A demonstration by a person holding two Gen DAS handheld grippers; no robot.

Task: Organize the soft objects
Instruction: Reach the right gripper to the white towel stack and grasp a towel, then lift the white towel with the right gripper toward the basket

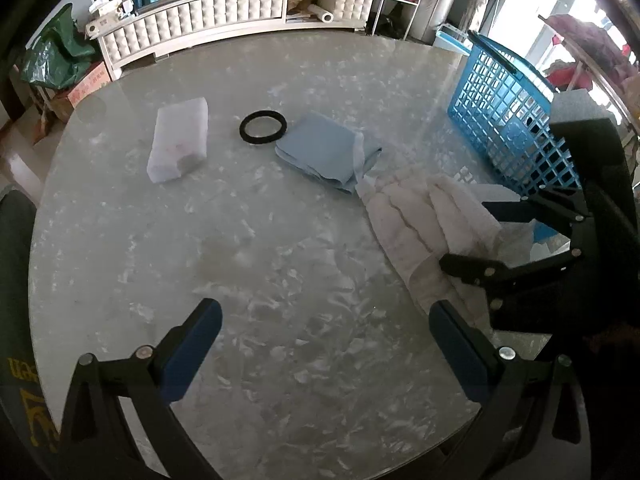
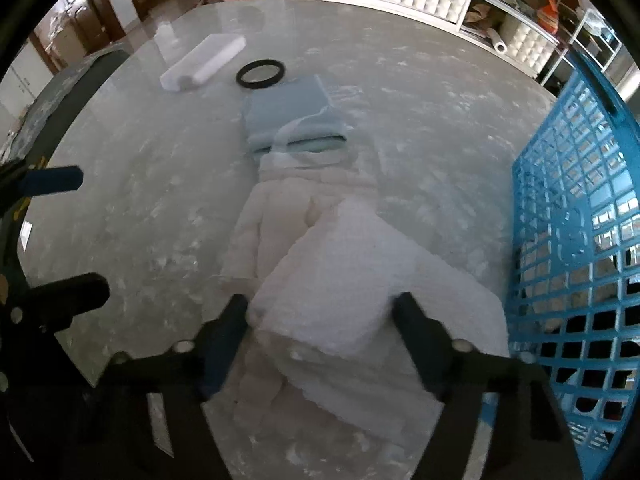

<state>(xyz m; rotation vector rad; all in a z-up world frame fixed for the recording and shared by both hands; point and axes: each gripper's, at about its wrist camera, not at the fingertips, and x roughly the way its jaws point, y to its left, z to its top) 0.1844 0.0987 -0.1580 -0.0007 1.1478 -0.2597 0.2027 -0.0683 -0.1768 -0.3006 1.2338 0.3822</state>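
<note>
A folded white towel (image 2: pixel 340 276) lies on a cream quilted cloth (image 2: pixel 264 232) on the marble table, next to a blue basket (image 2: pixel 568 240). My right gripper (image 2: pixel 320 316) is open, its fingers on either side of the towel's near corner; it shows in the left wrist view (image 1: pixel 476 236) over the white cloths (image 1: pixel 424 220). A folded light-blue cloth (image 1: pixel 324 148) lies beyond, also in the right wrist view (image 2: pixel 292 116). My left gripper (image 1: pixel 324 340) is open and empty above bare table.
A black ring (image 1: pixel 263 126) and a white foam block (image 1: pixel 180 144) lie at the far left of the round table (image 1: pixel 240 260). A white tufted cabinet (image 1: pixel 224 16) stands behind. The blue basket (image 1: pixel 508 112) stands at the table's right edge.
</note>
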